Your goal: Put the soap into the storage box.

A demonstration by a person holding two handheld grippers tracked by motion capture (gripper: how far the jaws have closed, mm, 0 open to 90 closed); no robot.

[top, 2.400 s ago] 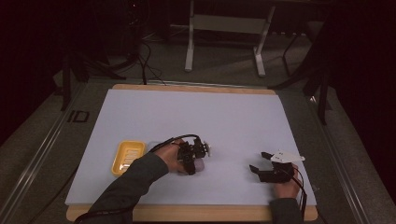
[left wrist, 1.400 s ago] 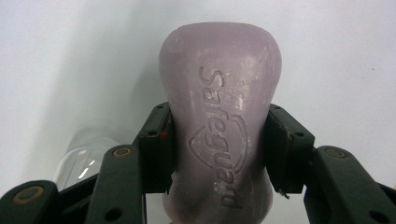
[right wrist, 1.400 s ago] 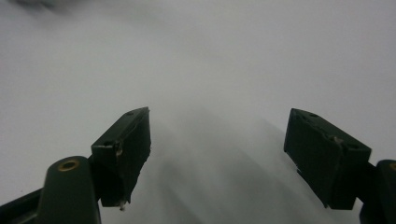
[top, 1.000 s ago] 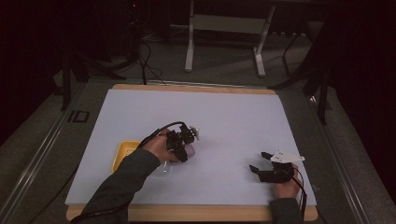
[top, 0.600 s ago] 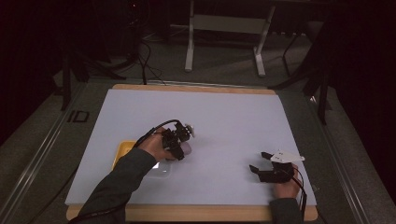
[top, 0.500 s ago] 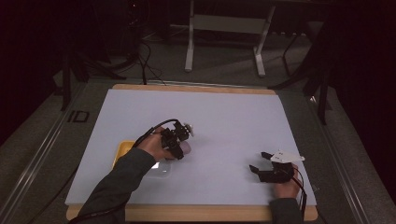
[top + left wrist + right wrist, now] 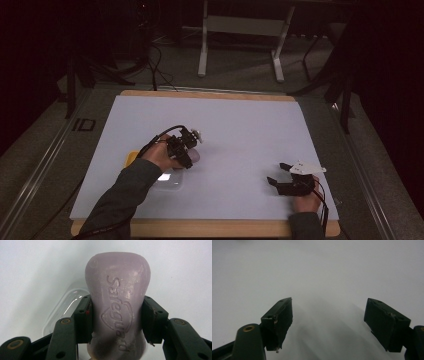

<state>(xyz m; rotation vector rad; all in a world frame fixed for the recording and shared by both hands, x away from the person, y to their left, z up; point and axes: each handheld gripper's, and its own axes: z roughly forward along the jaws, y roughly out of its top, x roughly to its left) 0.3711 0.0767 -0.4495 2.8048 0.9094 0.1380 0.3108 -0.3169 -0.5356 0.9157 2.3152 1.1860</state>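
- Leftward and toward the near edge is where the left gripper (image 7: 192,150) has travelled since the earliest frame, carrying the soap bar (image 7: 117,307) from mid-table over to the clear lid (image 7: 167,180) beside the yellow dish (image 7: 131,159).
- Its jaws are clamped on the waist of the pale purple bar, one pad on each narrow side; that pinched middle gives them a natural seat, so I'd say the bar is unlikely to slide out.
- From the left gripper view, the bar hangs above the table (image 7: 240,125) with the clear lid just under and behind it.
- My guess is the soap is headed into the yellow dish, which is why the hand came over this way.
- Over on the right, the right gripper (image 7: 281,174) rests near the front edge, jaws standing wide with nothing between them, well apart from the soap, apparently parked out of the way.
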